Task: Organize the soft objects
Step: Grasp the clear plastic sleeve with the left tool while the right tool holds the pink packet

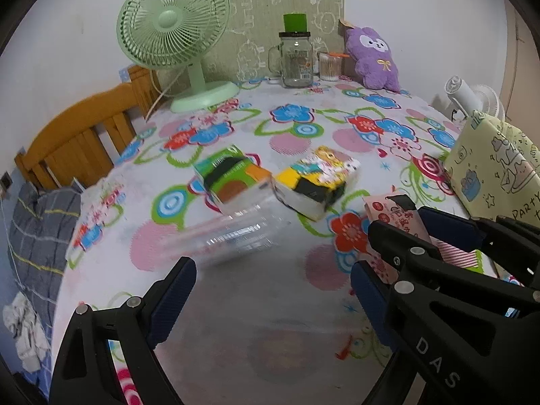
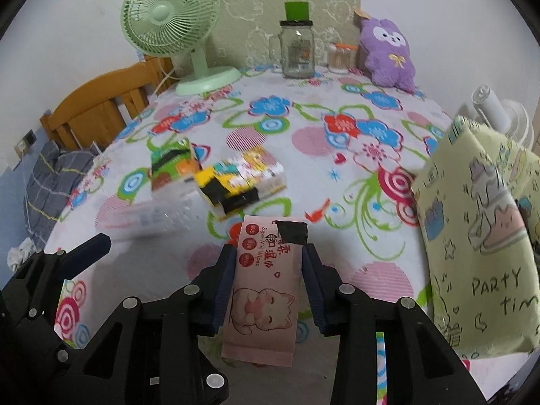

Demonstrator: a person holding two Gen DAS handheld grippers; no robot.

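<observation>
- Pink wipes pack [image 2: 266, 280] sits pinched between the right gripper [image 2: 268, 281] pads, likely bound for the yellow-green bag [image 2: 479, 256].
- Left gripper [image 1: 270, 300] hangs spread wide, holding nothing, near the tissue packs [image 1: 280, 179].

On the floral-clothed counter [image 2: 303, 155], the mint-green desk fan [image 2: 168, 17] stands far left. To its right along the far edge come the clear glass mug jar with a green lid [image 2: 297, 50], the small clear cup of cotton swabs [image 2: 339, 59], then the purple plush toy [image 2: 388, 54]. Mid-counter, the green tissue pack [image 2: 172, 165] lies just left of the yellow tissue pack [image 2: 236, 179]; a clear plastic box [image 2: 152, 216] sits nearer, before them. The pale yellow cartoon gift bag [image 2: 479, 236] stands at right.
</observation>
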